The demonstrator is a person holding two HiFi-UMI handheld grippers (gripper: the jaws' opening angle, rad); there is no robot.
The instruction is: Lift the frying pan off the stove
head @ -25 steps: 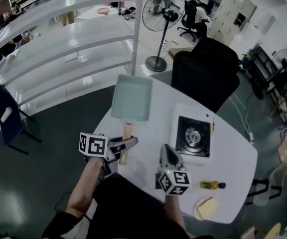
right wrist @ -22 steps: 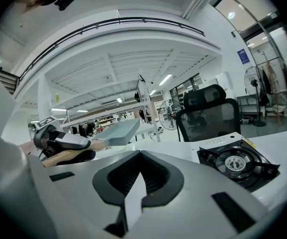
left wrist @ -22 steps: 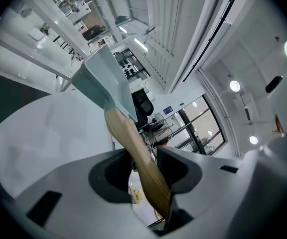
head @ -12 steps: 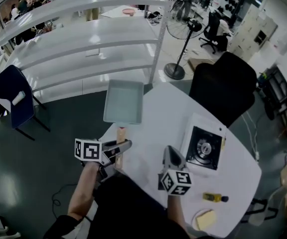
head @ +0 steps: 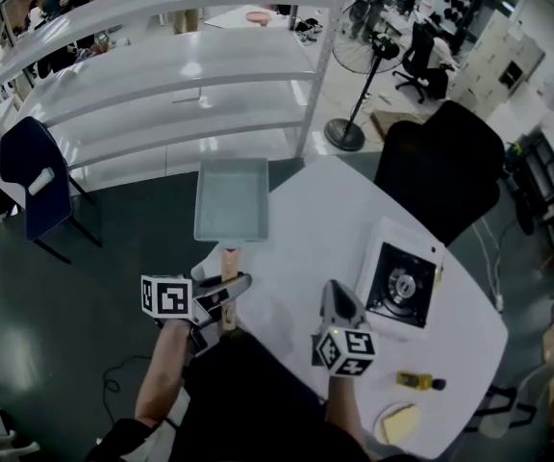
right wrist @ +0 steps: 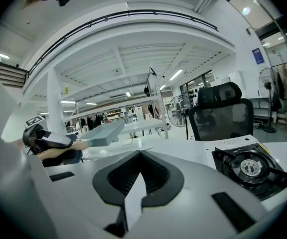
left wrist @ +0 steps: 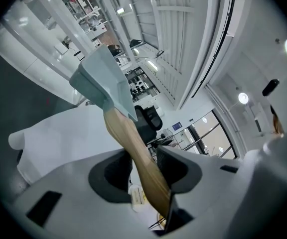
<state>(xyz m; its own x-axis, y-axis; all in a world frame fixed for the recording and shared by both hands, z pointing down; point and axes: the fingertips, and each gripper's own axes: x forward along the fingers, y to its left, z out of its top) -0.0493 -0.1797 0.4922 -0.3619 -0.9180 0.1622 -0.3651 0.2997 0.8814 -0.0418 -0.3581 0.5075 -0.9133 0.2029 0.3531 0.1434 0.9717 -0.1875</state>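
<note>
Pan position: the frying pan [head: 231,200] is off the stove [head: 402,285]. It lies well to the stove's left, out at the far-left edge of the desk [head: 315,219]. The burner is bare.

Left gripper [head: 231,287]: the jaws are partly closed and clamped on the pan's wooden handle [head: 229,261]. The handle runs between the pads in the left gripper view, and the pads press on both of its sides.

Right gripper [head: 335,295]: the jaws are together with nothing between them. It sits between pan and stove, nearer the stove, pointing across the desk.

Key relation: the pan's long axis runs straight out from my left jaws, handle first, with the tray-shaped body beyond it, away from me. That axis runs roughly parallel to the stove's near-to-far side, not toward the stove. The whole load hangs ahead of the grip, so it will tend to tip nose-down.

Height: in the right gripper view the pan body looks level and slightly above the desk. I cannot confirm it is clear of the surface.

Judgement: the lift looks essentially done. The left hand alone carries the pan, and the next move is set-down or hold.
</note>
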